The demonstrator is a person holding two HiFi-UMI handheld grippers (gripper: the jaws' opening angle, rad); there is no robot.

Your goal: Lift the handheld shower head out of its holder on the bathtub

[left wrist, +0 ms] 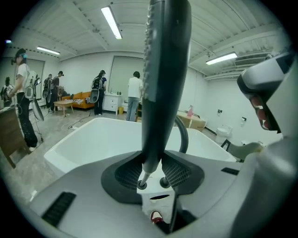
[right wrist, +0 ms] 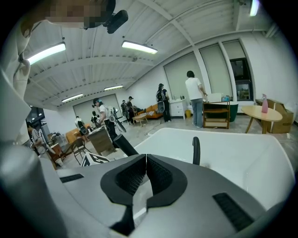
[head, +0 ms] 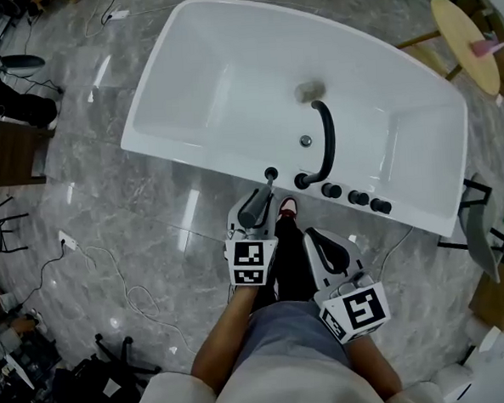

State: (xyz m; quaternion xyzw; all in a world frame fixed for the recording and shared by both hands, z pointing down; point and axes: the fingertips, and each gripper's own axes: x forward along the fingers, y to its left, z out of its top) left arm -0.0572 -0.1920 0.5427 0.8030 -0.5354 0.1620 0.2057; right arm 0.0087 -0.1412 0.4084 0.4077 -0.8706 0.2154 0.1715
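My left gripper is shut on the dark grey handheld shower head, which stands upright between its pads. The head's thin lower end reaches down to the black holder ring on the white bathtub's rim; whether the two still touch I cannot tell. My right gripper hangs beside it, to the right, jaws together with nothing between them. In the right gripper view the shower head shows as a dark rod at the left.
A black arched faucet spout rises just right of the holder, with three black knobs beyond it. A round wooden table stands at the far right. Cables lie on the floor. Several people stand across the room.
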